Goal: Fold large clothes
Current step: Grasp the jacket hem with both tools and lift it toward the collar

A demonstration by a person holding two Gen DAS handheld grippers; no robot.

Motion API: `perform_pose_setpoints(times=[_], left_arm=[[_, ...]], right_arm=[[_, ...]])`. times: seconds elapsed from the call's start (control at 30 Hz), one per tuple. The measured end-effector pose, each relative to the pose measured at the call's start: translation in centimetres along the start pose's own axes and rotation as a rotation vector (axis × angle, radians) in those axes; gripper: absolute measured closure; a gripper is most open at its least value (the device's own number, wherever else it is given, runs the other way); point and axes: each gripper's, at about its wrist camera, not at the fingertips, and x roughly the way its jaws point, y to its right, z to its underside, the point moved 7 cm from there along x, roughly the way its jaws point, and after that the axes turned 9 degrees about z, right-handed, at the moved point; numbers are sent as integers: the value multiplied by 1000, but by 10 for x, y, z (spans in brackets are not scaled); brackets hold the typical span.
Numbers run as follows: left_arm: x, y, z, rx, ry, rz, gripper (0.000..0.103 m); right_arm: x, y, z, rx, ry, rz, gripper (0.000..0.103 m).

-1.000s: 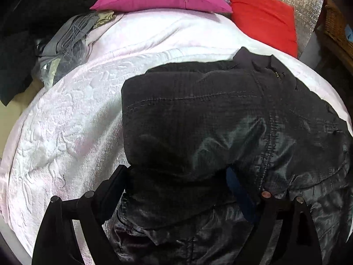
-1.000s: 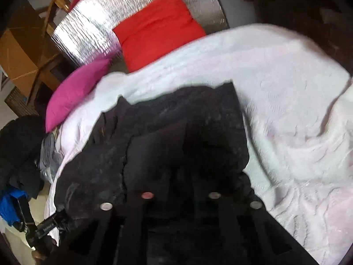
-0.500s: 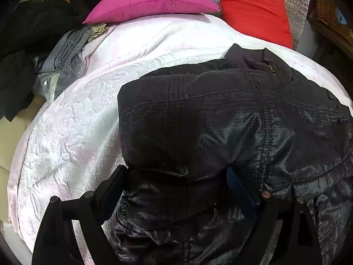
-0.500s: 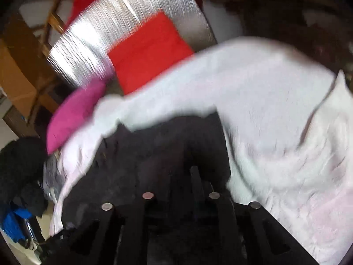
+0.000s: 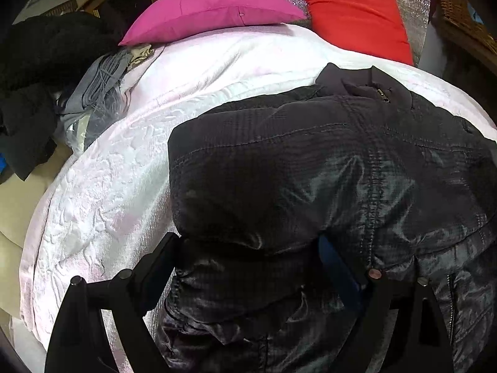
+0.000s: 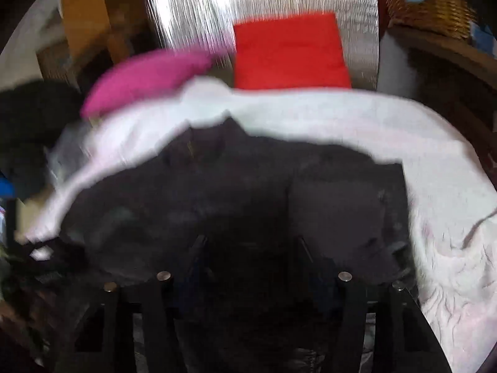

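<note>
Here, shiny black quilted jacket (image 5: 310, 186)

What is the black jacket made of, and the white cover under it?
The black jacket looks like thin synthetic fabric, maybe nylon: slight sheen, fine grid weave, stitched seams. The white bedspread looks like soft matte quilted cloth, perhaps cotton, with raised swirly patterns.

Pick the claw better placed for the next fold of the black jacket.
Left, probably. The left claw straddles a bunched fold of the shiny black quilted jacket, view sharp. The right claw, jaws just opening, shows only blur.
</note>
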Motion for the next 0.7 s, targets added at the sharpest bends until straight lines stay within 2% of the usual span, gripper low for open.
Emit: perform_pose_setpoints(times=[0.07, 0.2, 0.33, 0.6, 0.7], left_arm=[[0, 1, 0, 6, 4, -1, 12], [-1, 7, 0, 24, 13, 1, 12], [-4, 15, 1, 59, 28, -2, 12], [-8, 26, 3, 109, 43, 9, 12], [-7, 25, 2, 108, 40, 7, 12]], right_arm=[[12, 2, 7, -21, -57, 39, 54], [12, 14, 11, -31, -119, 83, 55], [13, 20, 18, -70, -116, 154, 56], [10, 47, 15, 9, -130, 171, 56], [9, 40, 13, -36, -109, 192, 56]])
